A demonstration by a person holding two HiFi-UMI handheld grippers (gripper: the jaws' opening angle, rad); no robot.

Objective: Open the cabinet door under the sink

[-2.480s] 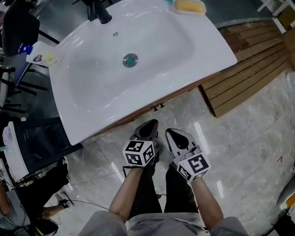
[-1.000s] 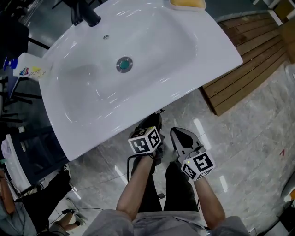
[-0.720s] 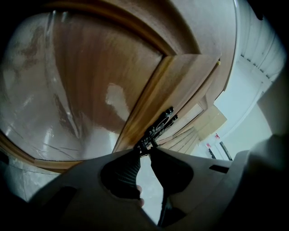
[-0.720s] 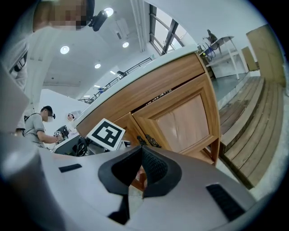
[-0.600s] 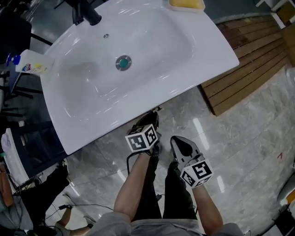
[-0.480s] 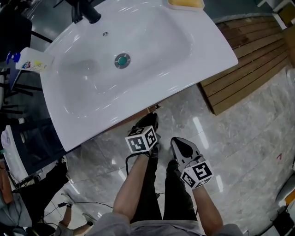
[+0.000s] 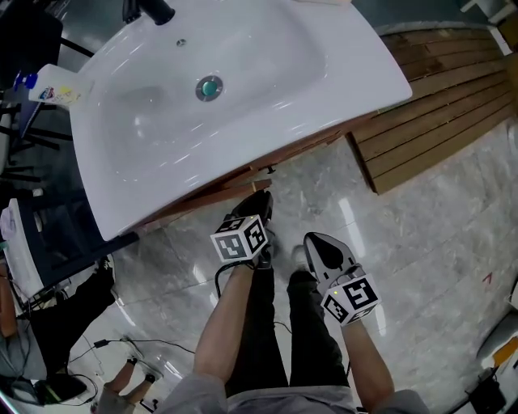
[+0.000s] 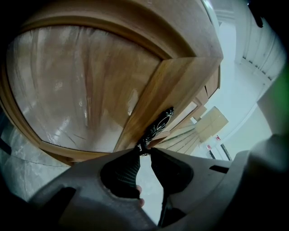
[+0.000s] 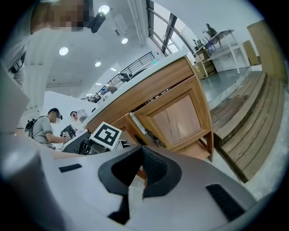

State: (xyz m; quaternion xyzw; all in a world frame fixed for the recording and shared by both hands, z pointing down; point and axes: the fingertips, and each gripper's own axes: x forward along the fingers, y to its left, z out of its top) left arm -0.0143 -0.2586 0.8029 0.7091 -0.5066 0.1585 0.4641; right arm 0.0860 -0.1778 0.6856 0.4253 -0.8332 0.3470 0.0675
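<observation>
A white sink (image 7: 243,81) tops a wooden cabinet. Its left door (image 7: 206,196) stands ajar, its edge poking out past the sink rim. In the left gripper view the door panel (image 8: 90,90) fills the frame, and my left gripper (image 8: 144,151) is shut on the lower end of the door's dark ornate handle (image 8: 159,125). From the head view the left gripper (image 7: 261,200) reaches under the rim. My right gripper (image 7: 312,241) hangs lower right, clear of the cabinet, shut on nothing. The right gripper (image 9: 141,148) faces the second door (image 9: 178,118), which is closed.
A slatted wooden platform (image 7: 437,89) lies on the floor right of the cabinet. On the sink's left corner rests a bottle (image 7: 57,93), near the black tap (image 7: 150,10). Dark furniture (image 7: 57,242) and cables (image 7: 121,348) sit at the left. People (image 9: 45,128) stand in the background.
My left gripper has drawn back from under the sink rim with the handle, and the door has swung outward. My right gripper has also shifted back, away from the cabinet.
</observation>
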